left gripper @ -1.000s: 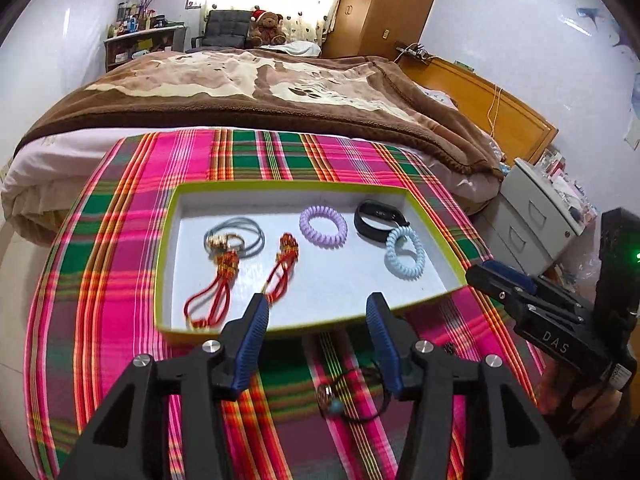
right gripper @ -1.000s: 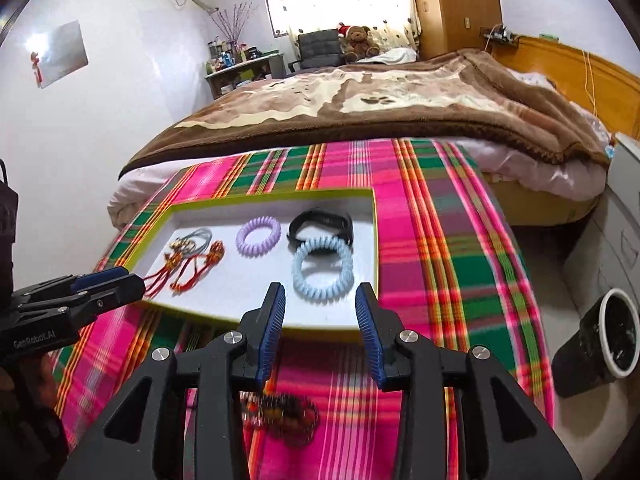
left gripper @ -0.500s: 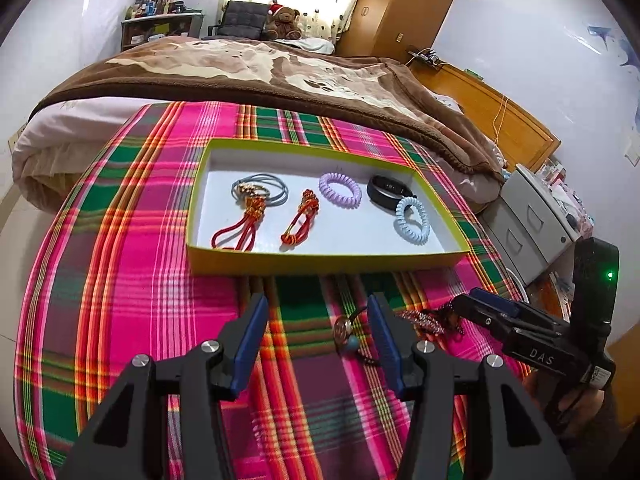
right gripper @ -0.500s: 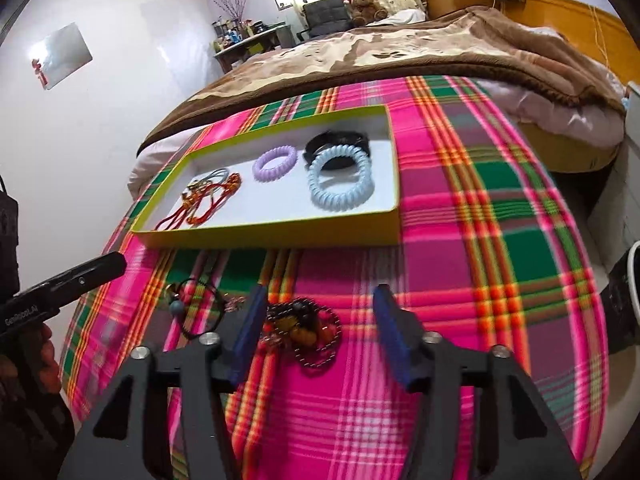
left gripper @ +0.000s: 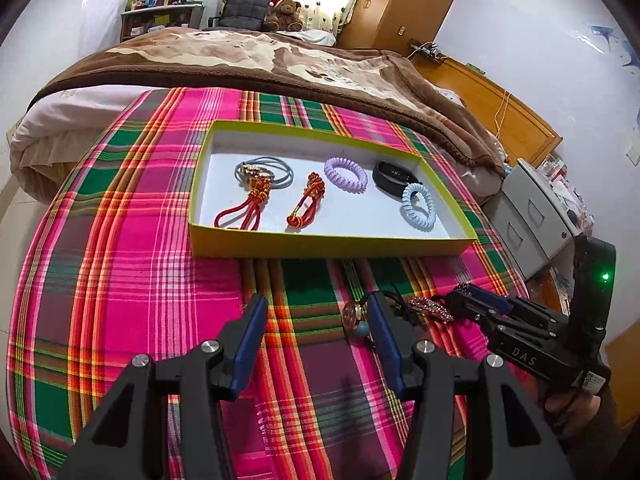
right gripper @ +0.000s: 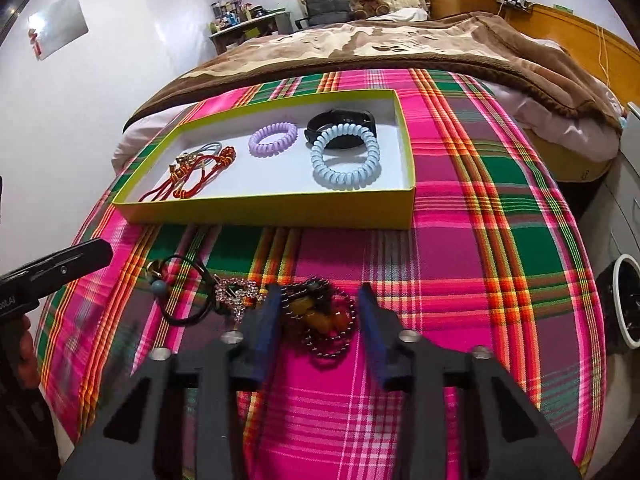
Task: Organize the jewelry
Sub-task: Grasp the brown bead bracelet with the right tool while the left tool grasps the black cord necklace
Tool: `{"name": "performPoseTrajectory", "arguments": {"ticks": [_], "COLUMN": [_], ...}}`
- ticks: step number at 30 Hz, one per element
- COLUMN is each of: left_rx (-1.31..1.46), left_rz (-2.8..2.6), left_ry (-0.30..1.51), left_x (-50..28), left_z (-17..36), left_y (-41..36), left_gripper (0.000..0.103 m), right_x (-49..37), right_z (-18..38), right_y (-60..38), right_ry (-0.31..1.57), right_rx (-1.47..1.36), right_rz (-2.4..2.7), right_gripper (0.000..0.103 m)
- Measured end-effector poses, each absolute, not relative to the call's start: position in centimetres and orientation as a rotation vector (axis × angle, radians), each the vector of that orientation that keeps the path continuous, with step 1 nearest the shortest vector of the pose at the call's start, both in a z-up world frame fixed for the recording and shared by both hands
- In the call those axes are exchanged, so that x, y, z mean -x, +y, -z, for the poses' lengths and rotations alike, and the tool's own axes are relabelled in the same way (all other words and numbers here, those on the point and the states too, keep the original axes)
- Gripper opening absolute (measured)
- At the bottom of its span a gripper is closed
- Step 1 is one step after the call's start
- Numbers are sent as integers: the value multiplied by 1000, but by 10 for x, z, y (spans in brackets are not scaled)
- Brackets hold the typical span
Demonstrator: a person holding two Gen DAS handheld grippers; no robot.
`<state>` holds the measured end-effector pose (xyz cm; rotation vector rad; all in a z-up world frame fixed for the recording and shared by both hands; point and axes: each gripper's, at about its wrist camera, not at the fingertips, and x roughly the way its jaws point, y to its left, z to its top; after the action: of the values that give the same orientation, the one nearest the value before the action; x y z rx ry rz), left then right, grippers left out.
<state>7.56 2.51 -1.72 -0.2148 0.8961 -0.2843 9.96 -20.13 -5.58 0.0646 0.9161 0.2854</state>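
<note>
Firstly, from left wrist: plaid cloth point(left gripper: 132, 280) over table beside bed point(left gripper: 248, 60); green tray point(left gripper: 320, 240) holding hair ties. Left gripper point(left gripper: 316, 316) released, nothing between pads; black cord with charm point(left gripper: 354, 314) just inside right pad.

Next, from right wrist: same cloth, tray farther back. Right gripper point(right gripper: 318, 300) closing around beaded bracelet point(right gripper: 320, 320), pads not pressing yet.
</note>
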Motion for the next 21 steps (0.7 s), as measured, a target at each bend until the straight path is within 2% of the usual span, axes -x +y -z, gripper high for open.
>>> {"name": "performPoseTrajectory", "arguments": {"ticks": [3,6,12,21], "left_rx": [210,203,163,-16], "left_rz": [291,303,323,282], "left_ry": [904,911,937,955], "left_x": [-76,-78,-84,-89], "left_z": [19,21,28,41], "left_y": [23,19,4,-25], "left_gripper": [54,54,54,53], "right_x": [-99,-98,-95,-94], "right_z": [56,55,49,43], "right_y": [-201,-202,-208,-219], "right_ry": [913,902,874,846], "right_rx": [-64,-66,-85,-125], "right_rz": [-285,-281,-264,-258], "right_gripper": [34,25,20,19]}}
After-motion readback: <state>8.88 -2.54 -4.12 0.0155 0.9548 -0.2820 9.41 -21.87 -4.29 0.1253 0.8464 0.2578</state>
